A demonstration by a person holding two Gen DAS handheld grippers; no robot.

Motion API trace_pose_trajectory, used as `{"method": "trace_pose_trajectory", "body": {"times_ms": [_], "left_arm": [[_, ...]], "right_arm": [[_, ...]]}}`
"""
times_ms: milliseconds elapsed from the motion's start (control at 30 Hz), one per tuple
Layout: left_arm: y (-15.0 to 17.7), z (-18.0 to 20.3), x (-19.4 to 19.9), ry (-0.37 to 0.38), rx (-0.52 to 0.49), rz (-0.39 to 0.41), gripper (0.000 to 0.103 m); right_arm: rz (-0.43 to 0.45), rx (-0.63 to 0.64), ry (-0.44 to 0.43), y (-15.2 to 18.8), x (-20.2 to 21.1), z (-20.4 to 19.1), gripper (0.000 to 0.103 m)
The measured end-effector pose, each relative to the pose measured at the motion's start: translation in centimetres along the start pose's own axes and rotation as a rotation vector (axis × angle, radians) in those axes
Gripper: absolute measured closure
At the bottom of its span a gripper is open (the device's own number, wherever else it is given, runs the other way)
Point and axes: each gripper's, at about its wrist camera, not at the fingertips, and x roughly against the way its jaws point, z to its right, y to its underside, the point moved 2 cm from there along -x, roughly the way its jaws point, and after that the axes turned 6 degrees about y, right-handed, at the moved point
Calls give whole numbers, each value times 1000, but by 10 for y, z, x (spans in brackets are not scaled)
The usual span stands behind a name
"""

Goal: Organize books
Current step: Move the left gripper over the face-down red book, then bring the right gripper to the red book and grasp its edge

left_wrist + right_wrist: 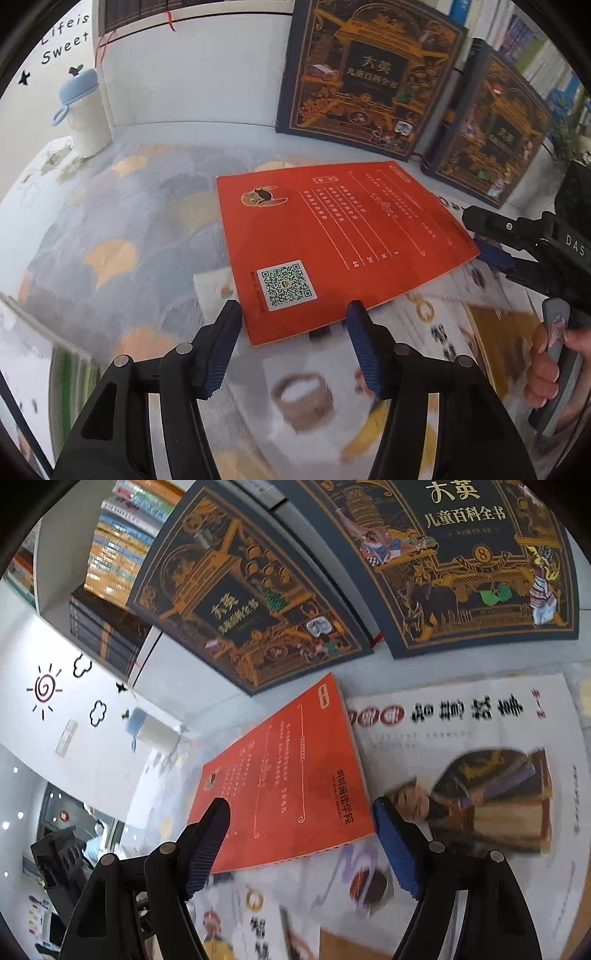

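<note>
A thin red book (332, 240) lies flat with its back cover up, resting on white picture books (303, 387) spread over the patterned table top. My left gripper (295, 325) is open, its blue pads on either side of the red book's near corner without pressing it. My right gripper (301, 827) is open too, its jaws straddling the near edge of the red book (284, 786). In the left wrist view the right gripper (484, 236) sits at the book's right edge, held by a person's hand (546, 369).
Two dark blue encyclopedia volumes (365, 74) (491, 129) lean upright against the back. A white cup with a blue lid (83, 110) stands at the far left. A large white picture book (461, 738) lies right of the red one. Shelves of books (122, 546) are behind.
</note>
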Motion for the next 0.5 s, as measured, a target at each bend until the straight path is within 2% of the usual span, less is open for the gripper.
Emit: {"method": "trace_pose_trajectory", "body": {"times_ms": [233, 500], "left_arm": [[54, 20, 47, 38, -82, -31, 48], [136, 51, 106, 69, -140, 8, 48]], "right_arm": [[-37, 44, -8, 62, 52, -5, 24], [-17, 53, -11, 151, 125, -9, 24]]}}
